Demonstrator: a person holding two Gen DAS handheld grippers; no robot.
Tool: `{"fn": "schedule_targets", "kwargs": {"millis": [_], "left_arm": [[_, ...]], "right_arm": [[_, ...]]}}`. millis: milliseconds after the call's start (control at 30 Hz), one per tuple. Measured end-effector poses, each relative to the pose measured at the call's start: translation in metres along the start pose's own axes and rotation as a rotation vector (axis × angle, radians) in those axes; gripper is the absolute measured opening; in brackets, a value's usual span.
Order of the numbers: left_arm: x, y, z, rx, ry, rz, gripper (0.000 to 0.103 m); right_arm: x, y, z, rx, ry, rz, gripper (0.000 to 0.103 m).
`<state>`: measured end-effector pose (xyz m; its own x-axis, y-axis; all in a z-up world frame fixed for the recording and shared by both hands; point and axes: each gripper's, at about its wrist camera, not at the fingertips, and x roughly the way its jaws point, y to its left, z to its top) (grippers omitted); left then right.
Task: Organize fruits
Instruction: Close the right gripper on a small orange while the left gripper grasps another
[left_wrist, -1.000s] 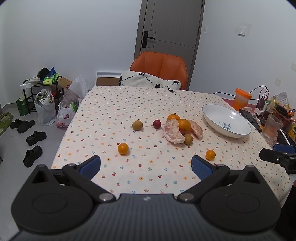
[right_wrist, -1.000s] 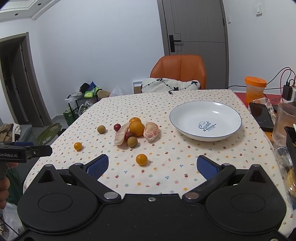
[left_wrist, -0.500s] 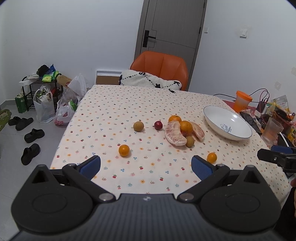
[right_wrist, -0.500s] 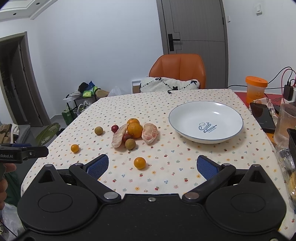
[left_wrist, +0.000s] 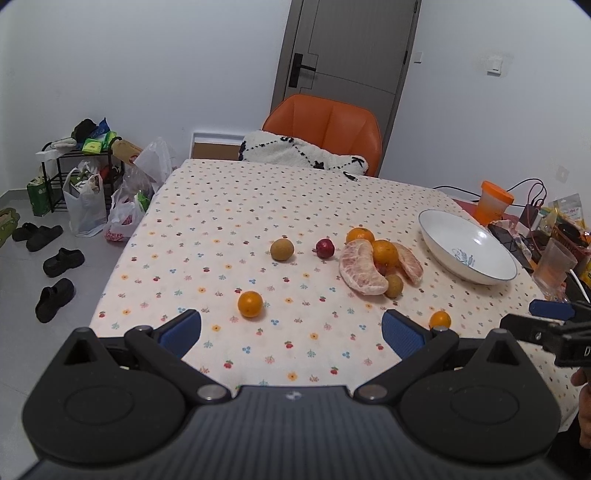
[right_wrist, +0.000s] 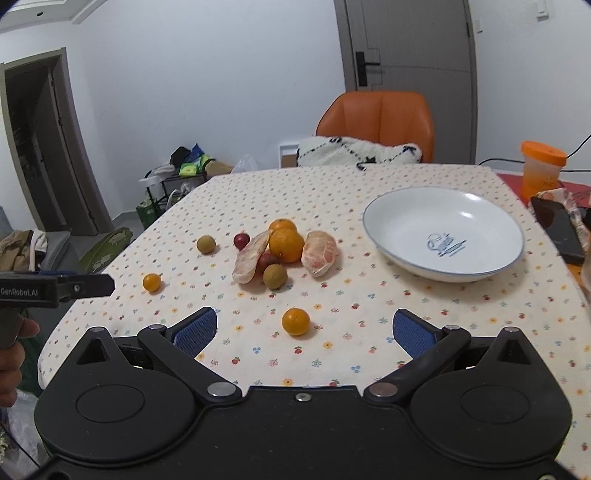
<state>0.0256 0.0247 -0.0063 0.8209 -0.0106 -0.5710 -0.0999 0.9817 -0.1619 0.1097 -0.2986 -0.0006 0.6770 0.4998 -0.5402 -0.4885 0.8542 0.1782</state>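
A cluster of fruit (right_wrist: 282, 254) sits mid-table on the flowered tablecloth (right_wrist: 369, 317): two oranges, two peeled pomelo segments, a brown longan and a dark red fruit half hidden between them. Loose around it lie another longan (right_wrist: 205, 244), a red fruit (right_wrist: 241, 240) and two small oranges (right_wrist: 296, 321) (right_wrist: 151, 282). The white bowl (right_wrist: 443, 206) stands empty just right of the cluster. The right gripper (right_wrist: 304, 330) and left gripper (left_wrist: 291, 330) both hover at the near edge, jaws spread wide, holding nothing. Clutter at the table's right edge is cut off.
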Motion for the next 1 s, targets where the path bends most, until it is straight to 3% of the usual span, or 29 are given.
{"fn": "schedule_targets", "kwargs": {"millis": [533, 667, 933, 1000], "left_arm": [[0.043, 0.004, 0.008, 0.002, -0.001, -0.013, 0.096], [0.055, 0.009, 0.009, -0.014, 0.013, -0.008, 0.088], [0.074, 0.022, 0.01, -0.059, 0.048, 0.019, 0.062], [0.078, 0.026, 0.01, -0.077, 0.061, 0.019, 0.056]], "right_arm": [[0.037, -0.008, 0.002, 0.001, 0.003, 0.064, 0.101], [0.045, -0.008, 0.004, -0.004, 0.016, 0.086, 0.088], [0.064, -0.012, 0.002, 0.027, 0.08, 0.113, 0.06], [0.07, -0.014, 0.001, 0.041, 0.1, 0.121, 0.049]]}}
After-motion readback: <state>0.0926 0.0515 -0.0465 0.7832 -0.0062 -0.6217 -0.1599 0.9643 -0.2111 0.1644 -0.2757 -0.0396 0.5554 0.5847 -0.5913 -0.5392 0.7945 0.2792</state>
